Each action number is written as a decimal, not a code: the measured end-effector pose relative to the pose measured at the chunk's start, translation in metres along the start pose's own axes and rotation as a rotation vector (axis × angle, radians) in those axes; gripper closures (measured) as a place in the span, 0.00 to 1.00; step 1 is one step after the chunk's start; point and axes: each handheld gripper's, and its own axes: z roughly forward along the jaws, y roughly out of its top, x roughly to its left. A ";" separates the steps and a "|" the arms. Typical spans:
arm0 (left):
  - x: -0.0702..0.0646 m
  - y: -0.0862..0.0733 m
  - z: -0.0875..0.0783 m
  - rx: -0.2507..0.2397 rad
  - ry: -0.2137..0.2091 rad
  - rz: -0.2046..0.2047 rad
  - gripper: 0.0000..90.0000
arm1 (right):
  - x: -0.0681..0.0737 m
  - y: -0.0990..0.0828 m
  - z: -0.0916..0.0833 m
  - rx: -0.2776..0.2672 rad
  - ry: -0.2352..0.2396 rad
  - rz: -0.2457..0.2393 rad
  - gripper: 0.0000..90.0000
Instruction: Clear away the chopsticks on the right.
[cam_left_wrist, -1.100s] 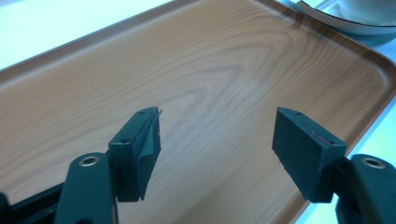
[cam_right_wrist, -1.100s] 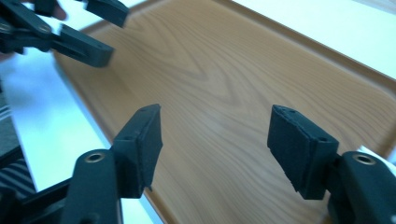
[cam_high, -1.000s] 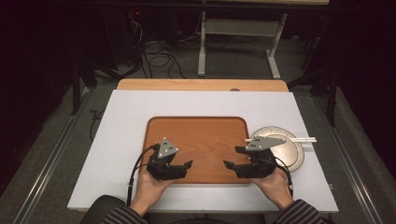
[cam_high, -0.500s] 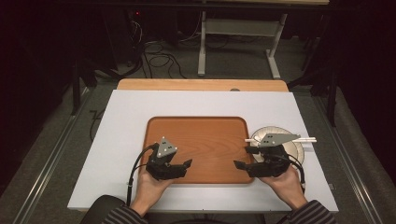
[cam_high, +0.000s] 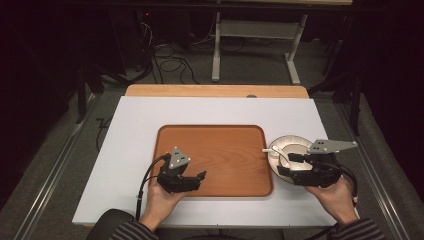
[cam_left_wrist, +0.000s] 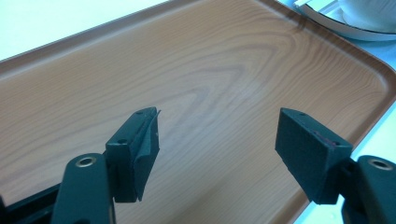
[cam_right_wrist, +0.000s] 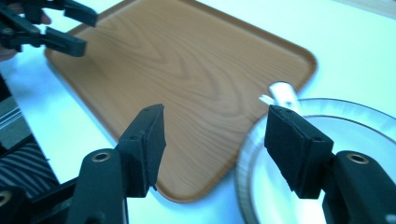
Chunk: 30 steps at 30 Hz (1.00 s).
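While the left gripper rests spread, empty, over the rectangular brown wooden tray, the right gripper, jaws just narrowing, empty, hovers over the round white plate beside the tray.

Tray orange-brown, wood-grain pattern; plate white; table white; sleeves striped dark-grey.

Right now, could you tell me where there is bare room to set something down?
The wooden tray is bare apart from the left tool over its near-left corner. The white board is free left of and behind the tray. It's crowded on the right: plate and right tool.
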 end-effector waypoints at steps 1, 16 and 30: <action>0.000 0.000 0.000 0.001 -0.002 -0.001 0.34 | 0.000 0.000 0.000 0.000 0.000 0.000 0.44; 0.002 0.001 0.003 0.011 -0.010 -0.015 0.29 | -0.045 0.001 -0.030 0.010 -0.149 0.008 0.60; 0.003 0.002 0.004 0.006 -0.016 -0.028 0.26 | -0.102 0.002 -0.010 0.218 -0.311 -0.001 0.70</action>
